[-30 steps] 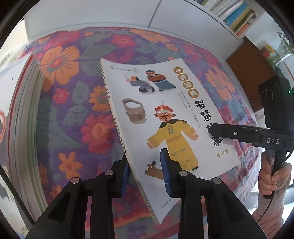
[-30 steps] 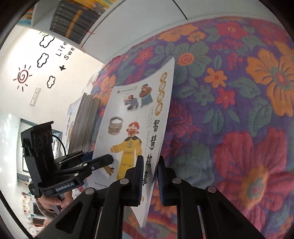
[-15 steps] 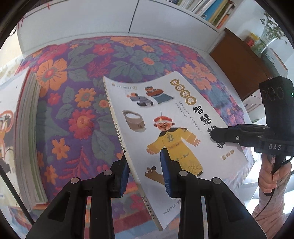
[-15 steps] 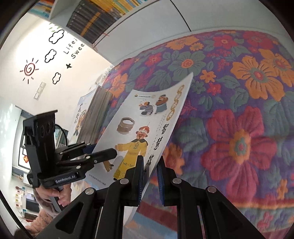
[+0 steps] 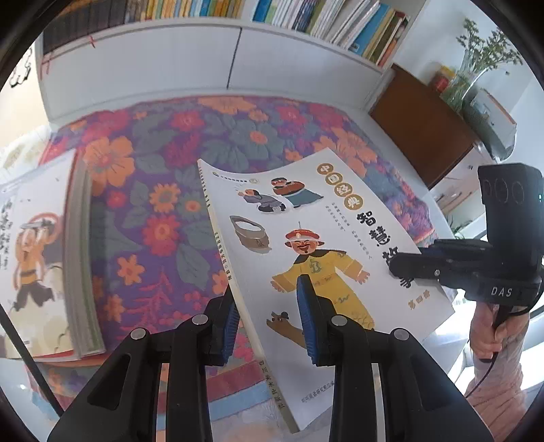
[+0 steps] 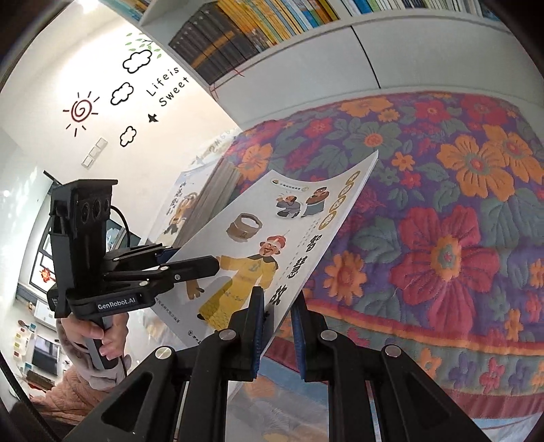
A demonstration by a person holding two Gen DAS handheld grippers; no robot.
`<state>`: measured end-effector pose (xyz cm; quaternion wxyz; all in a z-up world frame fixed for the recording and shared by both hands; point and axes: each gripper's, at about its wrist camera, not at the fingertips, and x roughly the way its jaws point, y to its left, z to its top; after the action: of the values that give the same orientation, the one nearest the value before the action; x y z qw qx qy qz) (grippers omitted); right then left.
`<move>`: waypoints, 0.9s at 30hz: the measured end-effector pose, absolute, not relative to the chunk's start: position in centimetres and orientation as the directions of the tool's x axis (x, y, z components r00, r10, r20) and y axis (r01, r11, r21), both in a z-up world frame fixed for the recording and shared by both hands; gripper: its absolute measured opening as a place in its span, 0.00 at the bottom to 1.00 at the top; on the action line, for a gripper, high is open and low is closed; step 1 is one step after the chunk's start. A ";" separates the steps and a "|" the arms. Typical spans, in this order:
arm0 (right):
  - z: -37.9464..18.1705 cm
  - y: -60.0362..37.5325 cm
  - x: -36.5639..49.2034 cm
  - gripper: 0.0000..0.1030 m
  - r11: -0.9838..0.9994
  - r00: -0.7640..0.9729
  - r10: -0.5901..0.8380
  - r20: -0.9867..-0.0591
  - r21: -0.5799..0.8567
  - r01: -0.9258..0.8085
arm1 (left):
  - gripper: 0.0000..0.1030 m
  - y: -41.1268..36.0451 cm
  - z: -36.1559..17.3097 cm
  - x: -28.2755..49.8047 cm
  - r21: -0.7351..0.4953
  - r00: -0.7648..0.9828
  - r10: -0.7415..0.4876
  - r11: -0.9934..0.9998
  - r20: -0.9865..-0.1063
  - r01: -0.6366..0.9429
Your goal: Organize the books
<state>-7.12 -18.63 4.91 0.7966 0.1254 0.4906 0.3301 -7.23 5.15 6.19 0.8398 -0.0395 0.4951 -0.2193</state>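
Observation:
A thin white picture book [image 5: 306,244] with a yellow-robed figure on its cover is held in the air above the flowered bedspread [image 5: 163,210]. My left gripper [image 5: 268,316] is shut on its near spine edge. My right gripper [image 6: 277,326] is shut on the opposite edge, and it also shows in the left wrist view [image 5: 401,268]. The book [image 6: 272,238] sags slightly between them. A stack of similar books [image 5: 51,258] lies at the left on the bed, also in the right wrist view [image 6: 200,190].
A white cabinet with a shelf of upright books [image 5: 323,20] runs behind the bed. A brown wooden cabinet [image 5: 421,122] with a vase of plants [image 5: 476,68] stands at the right. The bed's front edge [image 6: 408,326] is just below the grippers.
Both grippers have lifted the book higher off the bedspread and drawn it toward the bed's front edge; the bookshelf has come into view. Both grips are unchanged.

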 end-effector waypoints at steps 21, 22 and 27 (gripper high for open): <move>11.8 -6.8 -5.2 0.16 0.677 0.338 0.706 -0.623 0.452 -0.581 | 0.27 19.5 12.7 -7.1 -0.377 0.609 -0.425 0.901 -0.670 0.214; 12.0 -5.7 -4.9 0.17 0.668 0.332 0.711 -0.620 0.448 -0.595 | 0.27 20.5 12.9 -7.1 -0.376 0.622 -0.414 0.905 -0.665 0.200; 12.2 0.4 -4.2 0.17 0.638 0.315 0.720 -0.618 0.410 -0.652 | 0.27 24.8 13.1 -7.2 -0.334 0.680 -0.354 0.928 -0.642 0.167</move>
<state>-4.24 0.36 12.17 0.8098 0.0421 0.4038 0.4236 -7.19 24.81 13.12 0.9080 -0.1251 0.3732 -0.1433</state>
